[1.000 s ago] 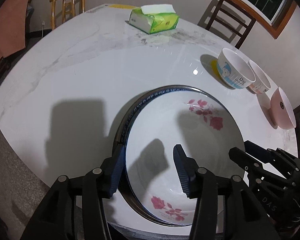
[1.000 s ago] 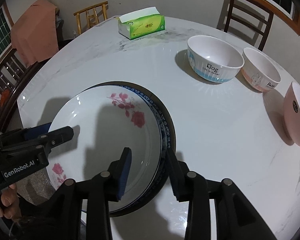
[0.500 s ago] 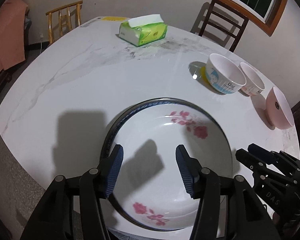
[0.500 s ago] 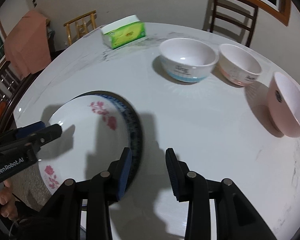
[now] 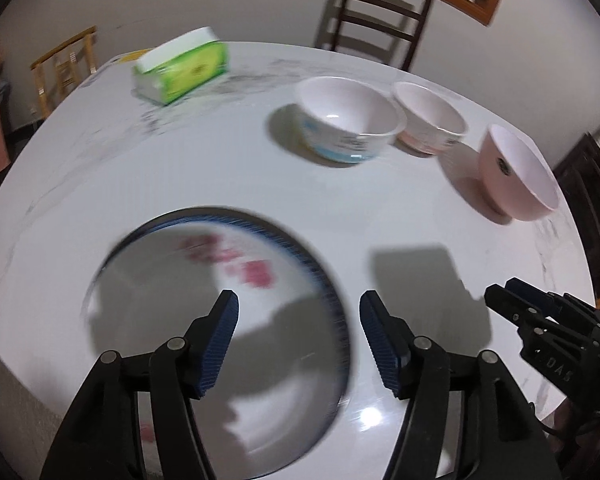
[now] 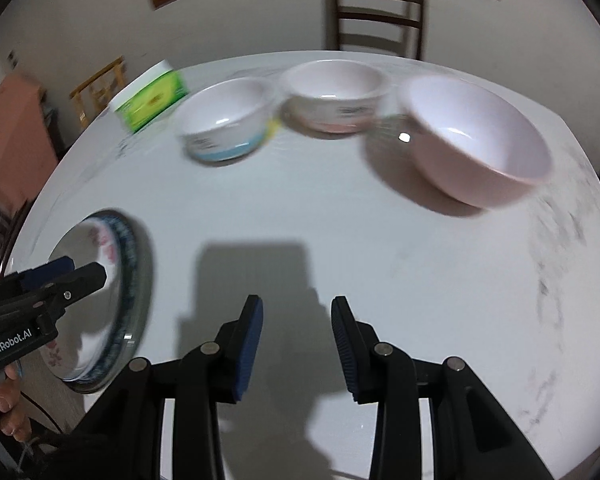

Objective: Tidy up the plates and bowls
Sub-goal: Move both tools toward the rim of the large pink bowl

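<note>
White marble table (image 6: 340, 240), round. Stacked plates (image 5: 204, 320): flower-printed one on a blue-rimmed one, at the near left edge. Three bowls toward the far edge: blue-banded bowl (image 6: 224, 120), pink-banded bowl (image 6: 334, 100), plain pink bowl (image 6: 472, 140) rightmost. Green tissue box (image 5: 182, 66) at the far left. Chair (image 6: 380, 8) behind. My left gripper (image 5: 298, 316): empty, jaws opening over the plates. My right gripper (image 6: 297, 318): partly parted, empty, above bare tabletop.

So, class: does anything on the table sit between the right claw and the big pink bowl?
Nothing visible does. Only bare table lies between the right claw, whose jaws hold nothing, and the pink bowl.
</note>
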`<action>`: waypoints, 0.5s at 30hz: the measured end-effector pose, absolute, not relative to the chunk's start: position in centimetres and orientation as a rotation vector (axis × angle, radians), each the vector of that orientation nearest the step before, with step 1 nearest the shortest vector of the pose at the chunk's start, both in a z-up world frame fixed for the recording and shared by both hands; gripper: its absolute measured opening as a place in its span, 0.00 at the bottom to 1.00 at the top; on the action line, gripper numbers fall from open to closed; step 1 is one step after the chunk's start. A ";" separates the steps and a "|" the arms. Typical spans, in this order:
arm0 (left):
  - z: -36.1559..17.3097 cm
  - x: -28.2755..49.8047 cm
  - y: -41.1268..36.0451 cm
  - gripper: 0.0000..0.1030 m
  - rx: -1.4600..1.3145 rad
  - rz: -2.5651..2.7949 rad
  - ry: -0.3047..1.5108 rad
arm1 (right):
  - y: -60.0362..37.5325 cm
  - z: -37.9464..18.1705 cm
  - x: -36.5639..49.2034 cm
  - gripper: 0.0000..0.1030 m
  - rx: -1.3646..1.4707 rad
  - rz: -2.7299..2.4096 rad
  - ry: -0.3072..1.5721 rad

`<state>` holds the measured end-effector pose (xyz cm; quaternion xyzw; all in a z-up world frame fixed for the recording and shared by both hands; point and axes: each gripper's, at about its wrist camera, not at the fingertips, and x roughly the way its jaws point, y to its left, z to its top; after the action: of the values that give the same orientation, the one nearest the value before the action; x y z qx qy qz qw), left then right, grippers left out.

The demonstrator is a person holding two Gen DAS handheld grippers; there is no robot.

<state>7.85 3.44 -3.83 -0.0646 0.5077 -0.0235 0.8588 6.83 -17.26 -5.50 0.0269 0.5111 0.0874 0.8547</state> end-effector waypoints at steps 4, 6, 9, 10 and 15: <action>-3.3 9.2 0.4 0.62 -0.141 -0.105 1.064 | -22.7 -4.8 6.7 0.35 0.137 0.110 1.055; -2.9 9.9 -1.0 0.64 -0.140 -0.133 1.063 | -24.8 -4.4 6.9 0.35 0.171 0.084 1.045; -2.3 11.0 -3.0 0.66 -0.140 -0.163 1.065 | -28.5 -3.4 7.2 0.39 0.217 0.030 1.015; -2.2 11.3 -3.4 0.66 -0.147 -0.173 1.069 | -29.0 -3.2 7.4 0.40 0.226 0.023 1.010; -1.4 13.5 -6.4 0.67 -0.199 -0.242 1.097 | -32.6 -2.0 9.1 0.40 0.278 -0.004 0.980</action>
<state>13.53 -6.38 -1.38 -0.0943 0.5191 -0.1145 0.8418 9.14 -32.57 -2.00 0.1330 0.4690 -0.0021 0.8731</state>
